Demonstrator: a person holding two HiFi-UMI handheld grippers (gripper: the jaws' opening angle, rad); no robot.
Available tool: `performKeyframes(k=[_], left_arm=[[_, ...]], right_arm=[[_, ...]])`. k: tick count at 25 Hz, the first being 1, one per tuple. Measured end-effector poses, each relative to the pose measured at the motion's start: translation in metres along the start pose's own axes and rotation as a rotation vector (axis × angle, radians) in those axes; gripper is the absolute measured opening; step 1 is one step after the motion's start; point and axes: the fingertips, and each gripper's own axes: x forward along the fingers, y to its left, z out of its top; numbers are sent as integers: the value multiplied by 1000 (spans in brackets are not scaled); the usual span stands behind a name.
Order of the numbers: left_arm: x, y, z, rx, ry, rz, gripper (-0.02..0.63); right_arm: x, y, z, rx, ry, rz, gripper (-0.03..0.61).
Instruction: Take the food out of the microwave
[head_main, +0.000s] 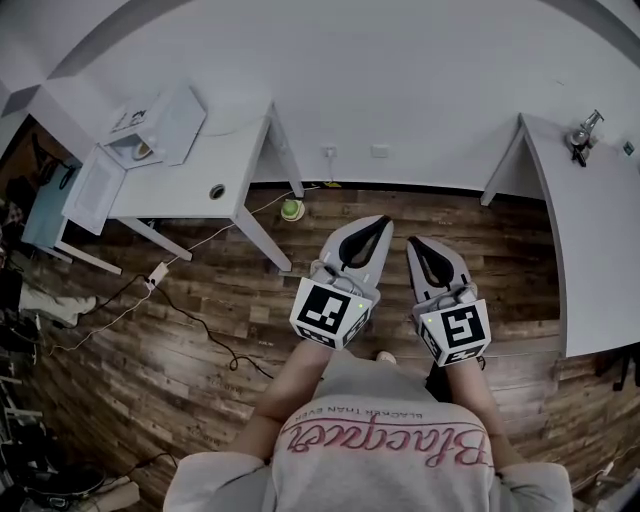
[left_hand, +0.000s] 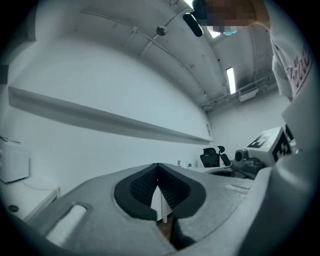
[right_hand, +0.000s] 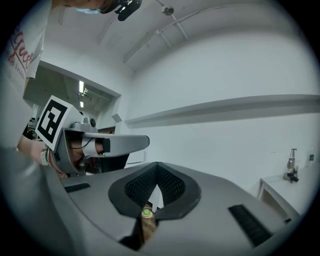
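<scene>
- Head view: the microwave (head_main: 160, 125) stands open on the table (head_main: 190, 185), well off to your left, with the food (head_main: 141, 150) inside — your left gripper (head_main: 368, 232) is nearer.
- Left gripper view: jaws closed together, nothing between them.
- Right gripper view: the right gripper (right_hand: 156, 170) is likewise closed and empty.

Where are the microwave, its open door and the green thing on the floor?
microwave (head_main: 178, 120): head view, on its white top.
open door (head_main: 93, 190): head view, middle of the panel.
green thing (head_main: 291, 209): head view, its centre.
</scene>
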Motion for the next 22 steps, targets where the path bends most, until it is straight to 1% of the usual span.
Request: performKeyframes(k=[2,5,9,11,13,17,22], left_arm=[[-2,10,-3,10,5,1,5],[-8,30,-3,46,16,16,5],[-21,64,-6,113,41,46,5],[-30,84,-8,127,50,67,5],[-44,108,-10,138,63,104,5],[-84,164,-17,150,97,204,5],[-135,231,-21,115,104,338,5]], right_arm=[[10,4,3,15,-19,2,9],[29,14,9,38,-42,16,9],[61,37,11,23,-33,43,9],[80,51,11,21,-28,61,9],[102,70,12,20,-24,100,9],[142,117,13,11,-14,192,9],[184,168,12,4,-4,273,9]])
